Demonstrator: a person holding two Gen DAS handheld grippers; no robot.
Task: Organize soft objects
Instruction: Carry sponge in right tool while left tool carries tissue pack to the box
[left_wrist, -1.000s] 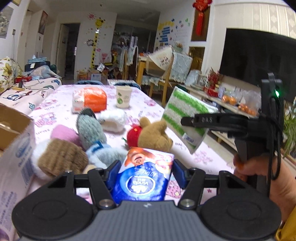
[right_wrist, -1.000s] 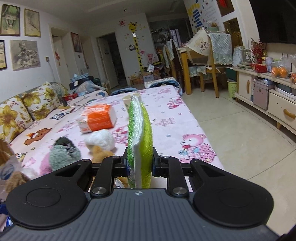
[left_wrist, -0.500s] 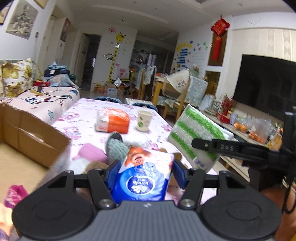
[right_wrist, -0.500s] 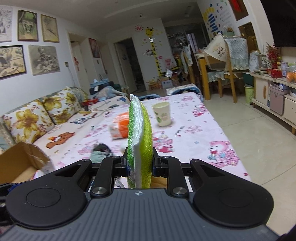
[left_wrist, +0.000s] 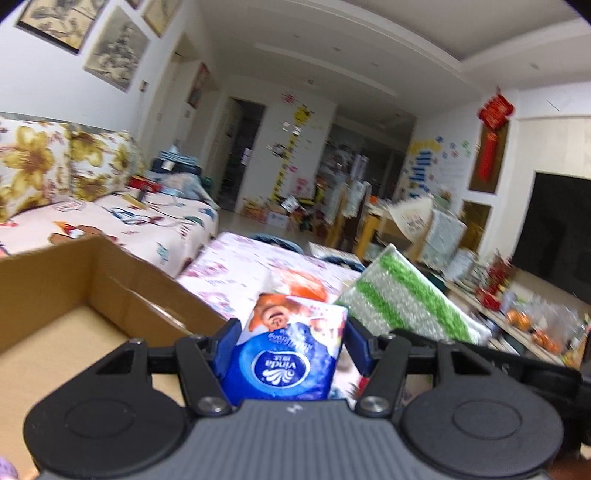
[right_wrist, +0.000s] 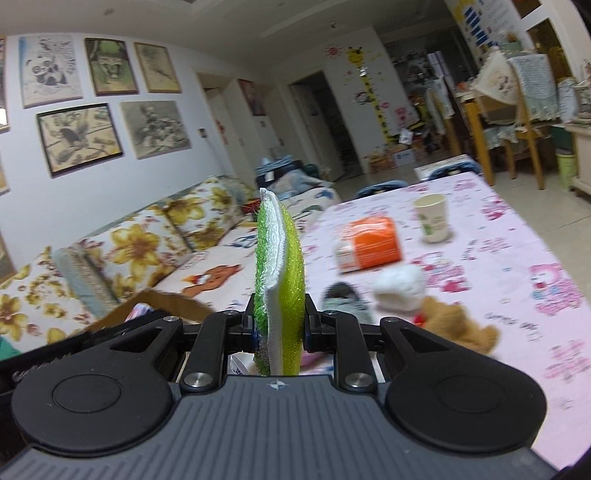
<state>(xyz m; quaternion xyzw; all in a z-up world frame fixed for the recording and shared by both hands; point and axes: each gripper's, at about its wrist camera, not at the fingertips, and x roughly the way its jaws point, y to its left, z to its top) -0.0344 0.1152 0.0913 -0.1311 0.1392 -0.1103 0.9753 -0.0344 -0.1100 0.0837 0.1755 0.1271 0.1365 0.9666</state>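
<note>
Box nearer; pack (left_wrist: 286, 354) perhaps "Vinda"

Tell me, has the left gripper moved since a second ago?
Yes. The left gripper, shut on the tissue pack, has swung left toward the cardboard box, which now fills the view's left side.

Left claw (left_wrist: 290, 345): black linkage arms, blue pads, silver screws, grey ribbed base. Right claw (right_wrist: 279, 326): same build, round black discs.

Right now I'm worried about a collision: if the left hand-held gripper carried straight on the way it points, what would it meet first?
Probably the green-striped sponge held just ahead and right of the tissue pack in the left hand-held gripper; dead ahead, the orange pack. Depth is unclear.
</note>
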